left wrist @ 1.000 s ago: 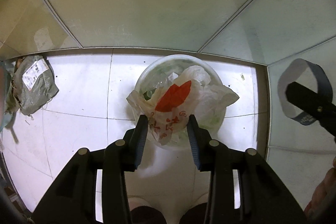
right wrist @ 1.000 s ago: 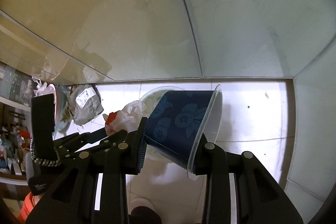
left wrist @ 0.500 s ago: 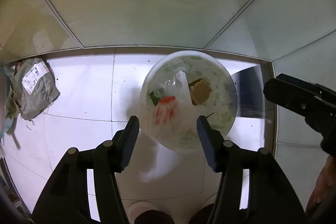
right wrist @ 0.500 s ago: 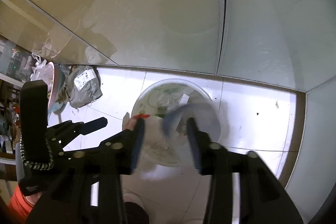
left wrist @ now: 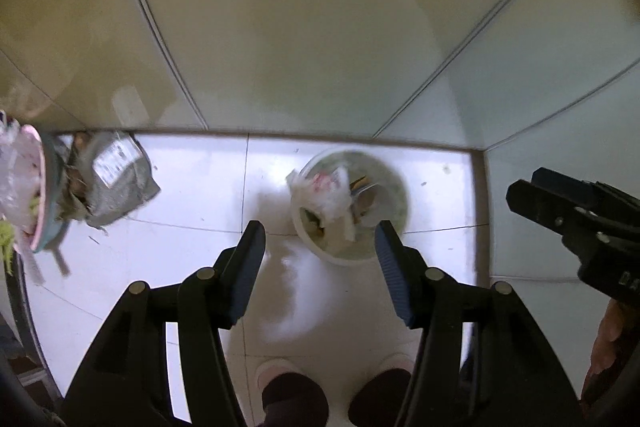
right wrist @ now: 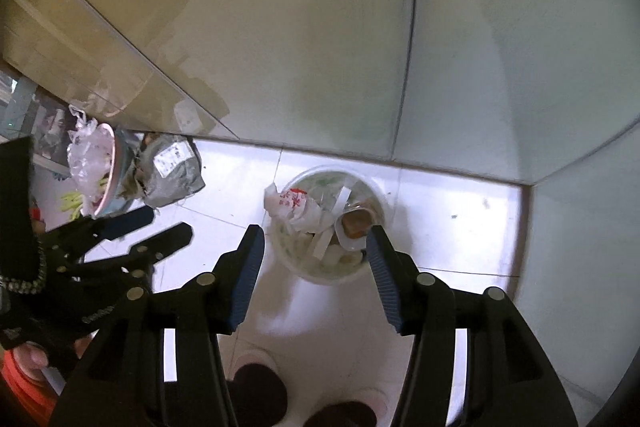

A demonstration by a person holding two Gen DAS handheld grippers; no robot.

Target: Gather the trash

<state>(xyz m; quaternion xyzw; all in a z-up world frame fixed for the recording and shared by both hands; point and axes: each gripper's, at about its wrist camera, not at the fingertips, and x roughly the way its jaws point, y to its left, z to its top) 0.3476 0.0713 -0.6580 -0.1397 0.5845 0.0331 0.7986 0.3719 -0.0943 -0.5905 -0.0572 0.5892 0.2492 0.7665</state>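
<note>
Grey parcel bag (left wrist: 116, 183) lies left of the trash bin (left wrist: 394, 183).

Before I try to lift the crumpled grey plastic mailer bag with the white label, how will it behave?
The grey plastic mailer bag looks creased and slack, so it will probably flop and fold in a grip. It seems bulky yet light. Its film looks glossy, so it may slip; pinching a crease seems safer.

White bin (right wrist: 320, 273); red-printed white bag (right wrist: 294, 205); grey parcel (left wrist: 116, 183).
</note>
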